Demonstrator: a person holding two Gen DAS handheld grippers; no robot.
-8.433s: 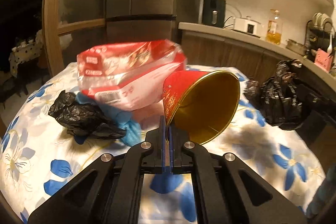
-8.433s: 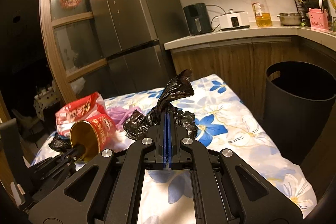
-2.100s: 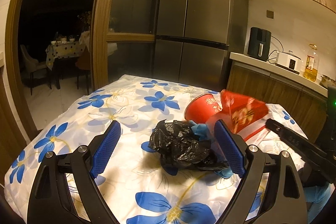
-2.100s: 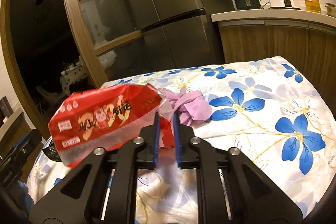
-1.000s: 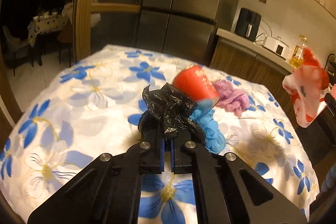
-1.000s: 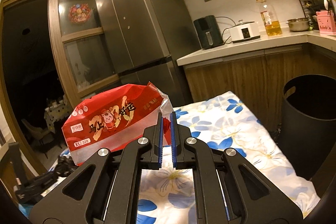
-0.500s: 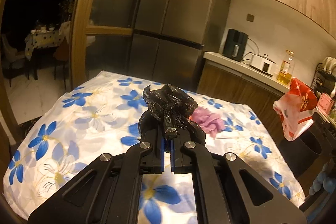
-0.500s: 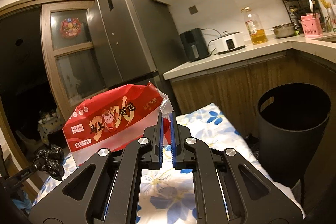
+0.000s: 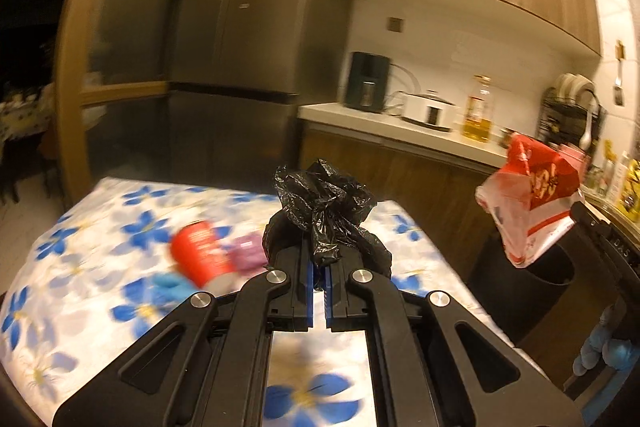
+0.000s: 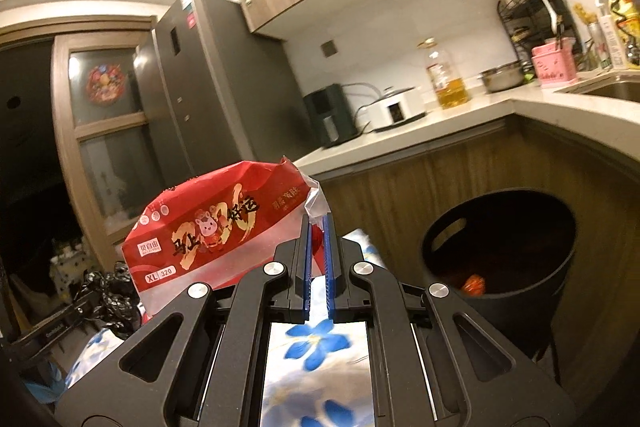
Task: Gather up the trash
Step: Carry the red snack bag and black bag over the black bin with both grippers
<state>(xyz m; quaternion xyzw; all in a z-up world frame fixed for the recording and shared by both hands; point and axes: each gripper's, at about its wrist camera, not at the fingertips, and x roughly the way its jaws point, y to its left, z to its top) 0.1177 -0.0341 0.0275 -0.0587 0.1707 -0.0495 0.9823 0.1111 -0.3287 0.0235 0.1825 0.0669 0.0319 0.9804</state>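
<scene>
Black bin holds little; beside it our right gripper clamps the red wrapper; our left gripper pinches the black bag; the red cup waits farther off

Dim warm light, ceiling glare, motion blur, fisheye-curved edges

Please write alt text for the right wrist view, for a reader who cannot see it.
The right claw is shut on a red and clear plastic package, held up in a kitchen. A black trash bin stands open to its right, by the wooden cabinets.
</scene>
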